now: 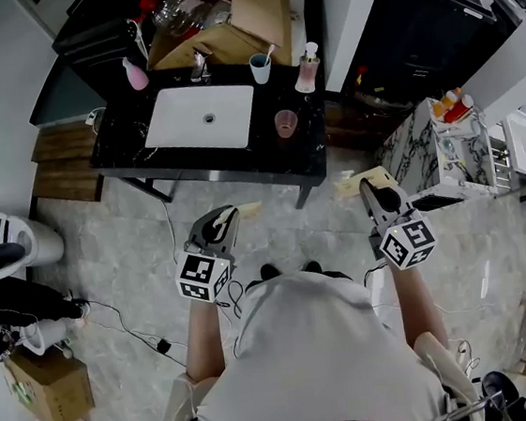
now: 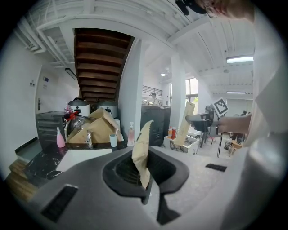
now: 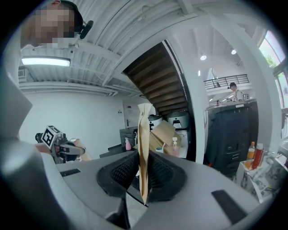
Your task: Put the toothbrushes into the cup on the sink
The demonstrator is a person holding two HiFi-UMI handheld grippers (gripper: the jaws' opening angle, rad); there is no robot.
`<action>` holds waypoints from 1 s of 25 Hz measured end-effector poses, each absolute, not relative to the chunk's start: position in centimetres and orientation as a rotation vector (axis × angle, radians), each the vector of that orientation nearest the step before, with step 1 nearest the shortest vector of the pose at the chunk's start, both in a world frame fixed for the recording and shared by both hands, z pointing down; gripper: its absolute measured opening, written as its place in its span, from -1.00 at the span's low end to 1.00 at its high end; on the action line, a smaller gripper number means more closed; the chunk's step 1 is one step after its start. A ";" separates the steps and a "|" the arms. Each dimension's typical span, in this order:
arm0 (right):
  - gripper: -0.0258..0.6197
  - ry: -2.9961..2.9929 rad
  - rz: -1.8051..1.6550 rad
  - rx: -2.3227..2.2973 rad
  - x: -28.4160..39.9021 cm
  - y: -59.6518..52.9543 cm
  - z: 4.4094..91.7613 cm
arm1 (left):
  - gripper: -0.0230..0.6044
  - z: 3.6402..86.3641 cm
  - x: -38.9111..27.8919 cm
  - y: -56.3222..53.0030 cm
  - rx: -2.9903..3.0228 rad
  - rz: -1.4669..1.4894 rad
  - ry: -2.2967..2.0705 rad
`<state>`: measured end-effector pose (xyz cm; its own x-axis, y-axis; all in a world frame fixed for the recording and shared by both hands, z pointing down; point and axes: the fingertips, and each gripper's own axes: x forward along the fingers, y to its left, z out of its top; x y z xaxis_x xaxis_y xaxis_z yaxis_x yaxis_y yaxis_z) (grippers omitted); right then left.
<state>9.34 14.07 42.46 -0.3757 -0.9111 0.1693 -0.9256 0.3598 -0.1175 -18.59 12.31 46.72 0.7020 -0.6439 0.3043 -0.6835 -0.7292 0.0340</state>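
Each gripper is shut on a flat tan paper packet; what is inside cannot be seen. My left gripper [image 1: 229,214] [image 2: 144,167] holds its packet [image 1: 249,210] [image 2: 143,146] upright, and my right gripper [image 1: 366,188] [image 3: 144,176] pinches the other packet [image 1: 353,185] [image 3: 144,139] edge-on. Both hover over the floor, short of the black counter [image 1: 308,152] with its white sink [image 1: 201,117]. A blue cup [image 1: 261,67] [image 2: 113,140] [image 3: 159,149] with a toothbrush in it stands behind the basin. A pink cup [image 1: 286,123] stands at the basin's right.
A pink bottle [image 1: 136,75], a soap dispenser [image 1: 307,69] and cardboard boxes [image 1: 224,30] crowd the counter's back. A marble-topped shelf with bottles [image 1: 438,133] stands to the right, and a black cabinet [image 1: 431,25] behind it. Cables and a small box [image 1: 48,390] lie on the floor at left.
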 end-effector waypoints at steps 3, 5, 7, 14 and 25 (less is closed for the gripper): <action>-0.69 -2.517 0.302 1.726 8.4 14.1 42.7 | -0.81 47.1 -19.3 12.1 2.765 0.418 -1.056; -0.69 -2.510 0.309 1.740 7.7 14.2 42.9 | -0.81 47.5 -19.7 12.0 2.769 0.426 -1.036; -0.69 -2.504 0.315 1.758 7.2 14.5 43.1 | -0.81 47.6 -20.1 12.0 2.775 0.430 -1.019; -0.69 -2.486 0.318 1.811 6.2 15.2 43.1 | -0.81 48.0 -21.5 12.2 2.785 0.428 -0.989; -0.69 -2.477 0.327 1.804 6.2 13.6 43.4 | -0.81 49.1 -22.2 11.1 2.745 0.429 -1.005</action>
